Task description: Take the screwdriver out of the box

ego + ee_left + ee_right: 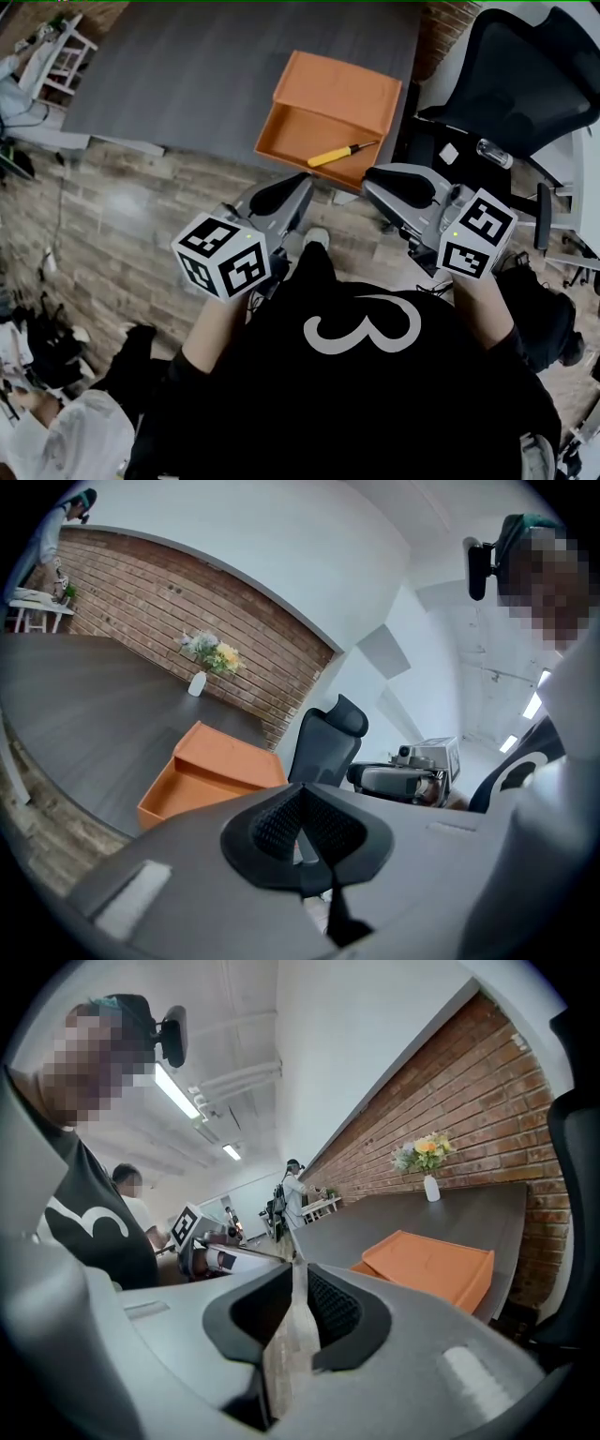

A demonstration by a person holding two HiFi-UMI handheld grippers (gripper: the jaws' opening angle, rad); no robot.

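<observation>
An open orange box (337,94) sits at the near edge of the dark grey table (206,66). A yellow-and-black screwdriver (342,153) lies slantwise inside it. Both grippers hang short of the table, over the wood floor. My left gripper (274,197) points toward the box's left side, and in its own view the left gripper (300,794) has its pads meeting at the tips, holding nothing. My right gripper (399,184) is just right of the box; in its own view the right gripper (298,1274) shows a narrow empty gap. The box (211,771) (427,1262) is ahead in both gripper views, with the screwdriver hidden.
A black office chair (525,66) stands right of the table, close to my right gripper. A white vase of flowers (199,682) stands at the table's far side by the brick wall. A white rack (66,47) is at the far left. A person (295,1185) stands in the background.
</observation>
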